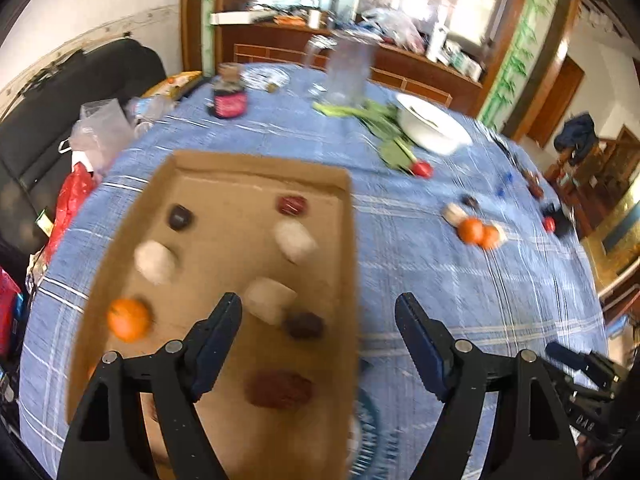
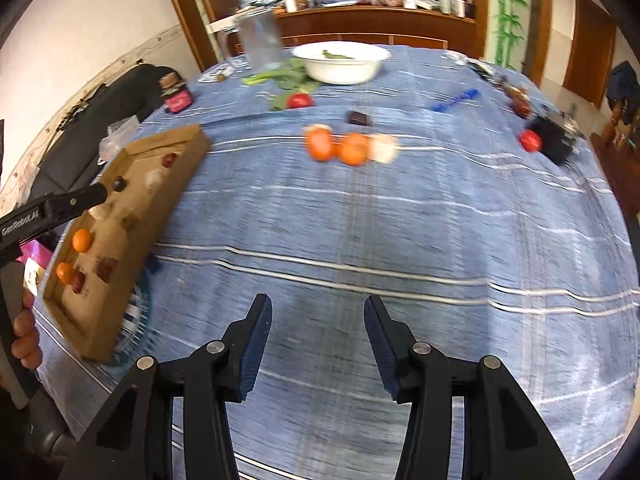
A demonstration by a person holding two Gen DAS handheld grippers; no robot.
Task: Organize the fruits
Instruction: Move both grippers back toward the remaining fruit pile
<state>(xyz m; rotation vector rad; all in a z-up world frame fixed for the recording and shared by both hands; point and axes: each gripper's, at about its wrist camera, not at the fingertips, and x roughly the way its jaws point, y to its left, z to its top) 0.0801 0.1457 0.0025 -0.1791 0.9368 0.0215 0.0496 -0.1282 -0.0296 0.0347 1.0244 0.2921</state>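
left tool (image 1: 318, 312) open over cardboard tray (image 1: 256, 168) | right tool (image 2: 318, 316) open, empty | left handle reads roughly "genrobot.ai"

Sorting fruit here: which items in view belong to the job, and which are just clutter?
Job: cardboard tray; orange in tray; two loose oranges; both grippers, left and right, open and empty.

Clutter: white bowl; greens; jar; blue pen.
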